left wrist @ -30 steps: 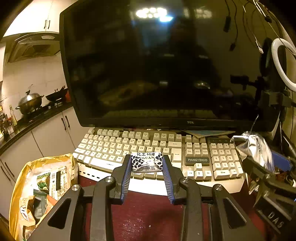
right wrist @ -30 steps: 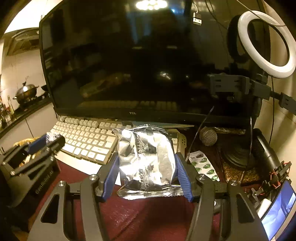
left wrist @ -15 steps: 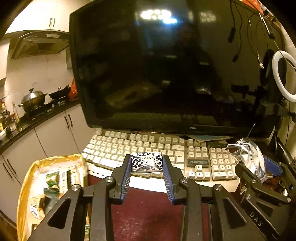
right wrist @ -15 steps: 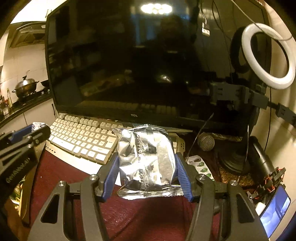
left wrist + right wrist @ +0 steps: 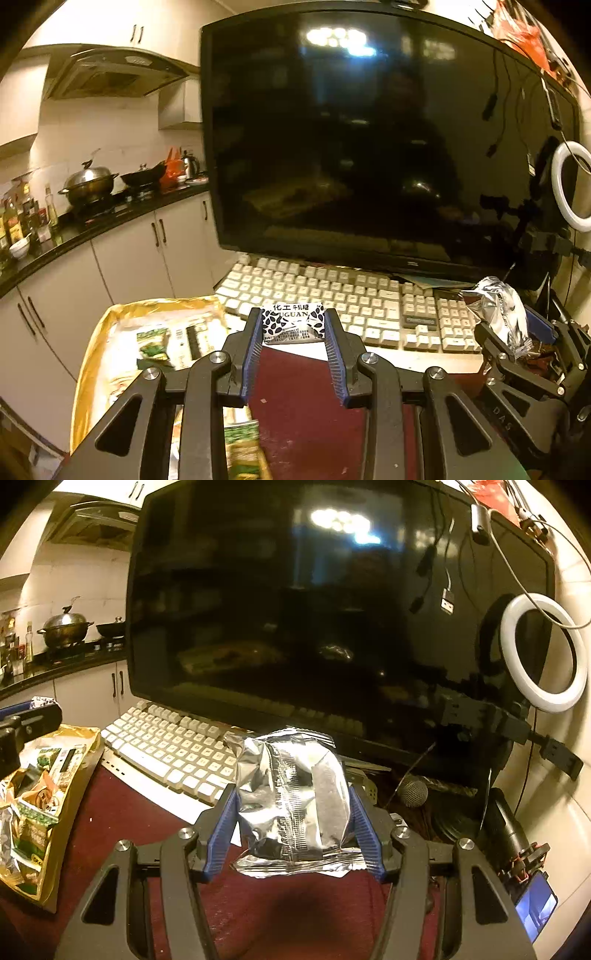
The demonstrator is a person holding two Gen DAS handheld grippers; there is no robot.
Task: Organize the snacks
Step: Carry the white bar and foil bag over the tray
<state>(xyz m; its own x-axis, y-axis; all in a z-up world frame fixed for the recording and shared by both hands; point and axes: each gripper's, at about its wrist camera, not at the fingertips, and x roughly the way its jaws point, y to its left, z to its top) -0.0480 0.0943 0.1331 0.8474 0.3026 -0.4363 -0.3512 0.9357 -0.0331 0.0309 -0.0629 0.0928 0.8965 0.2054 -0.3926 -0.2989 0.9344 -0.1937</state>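
My left gripper (image 5: 293,320) is shut on a small white and dark-blue patterned snack packet (image 5: 293,323), held above the red tabletop in front of the keyboard. My right gripper (image 5: 293,805) is shut on a silver foil snack bag (image 5: 293,801), held upright above the table; the bag also shows at the right of the left wrist view (image 5: 496,314). A gold-lined open bag (image 5: 92,354) with several snack packs sits at the table's left edge, also in the right wrist view (image 5: 79,760). The left gripper's tip shows at the far left of the right wrist view (image 5: 33,716).
A beige keyboard (image 5: 332,295) lies under a large dark monitor (image 5: 369,147). A ring light (image 5: 543,653), a microphone (image 5: 412,792) and a phone (image 5: 535,912) crowd the right side. A kitchen counter with pots (image 5: 88,184) lies off to the left.
Both grippers have swung left with their packets still held. The gold bag of snacks has come further into both views.
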